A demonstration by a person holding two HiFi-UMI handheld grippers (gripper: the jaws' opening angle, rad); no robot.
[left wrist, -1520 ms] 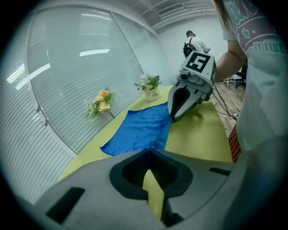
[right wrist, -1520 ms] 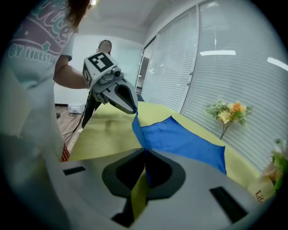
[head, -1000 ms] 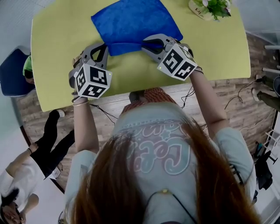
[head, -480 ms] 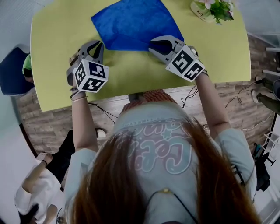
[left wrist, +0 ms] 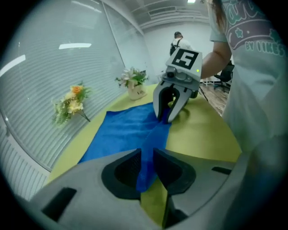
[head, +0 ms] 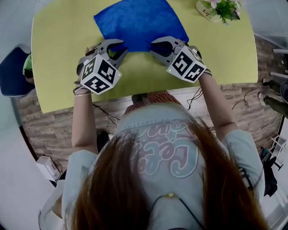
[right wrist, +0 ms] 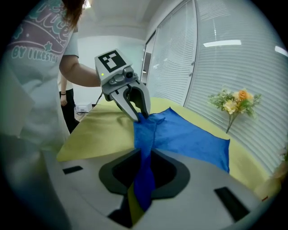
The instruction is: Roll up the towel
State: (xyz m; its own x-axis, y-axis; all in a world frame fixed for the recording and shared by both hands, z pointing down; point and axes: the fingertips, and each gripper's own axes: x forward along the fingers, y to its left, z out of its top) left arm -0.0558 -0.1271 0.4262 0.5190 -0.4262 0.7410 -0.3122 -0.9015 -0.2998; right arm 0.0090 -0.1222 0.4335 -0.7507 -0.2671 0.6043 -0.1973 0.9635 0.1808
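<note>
A blue towel (head: 139, 22) lies spread on the yellow-green table (head: 63, 54), its near edge towards me. My left gripper (head: 121, 47) is at the near left corner. Its jaws have just been opening, and in the left gripper view (left wrist: 145, 157) a fold of towel (left wrist: 121, 130) fills the narrow gap between them. My right gripper (head: 153, 46) is shut on the near edge further right, with blue cloth (right wrist: 189, 134) hanging through its jaws (right wrist: 146, 166). A raised ridge of towel runs between the two grippers. Each gripper shows in the other's view: the right (left wrist: 167, 117), the left (right wrist: 143, 116).
A pot of flowers (head: 218, 9) stands at the table's far right corner, and more flowers (left wrist: 72, 101) stand by the window blinds. A blue chair (head: 11, 72) is off the table's left side. The table's front edge runs just below both grippers. A person (left wrist: 177, 40) stands far behind.
My left gripper swung out to the left, then came back right and forward onto the towel's near left corner. The right gripper has barely moved. A bystander at lower left has left the view.
</note>
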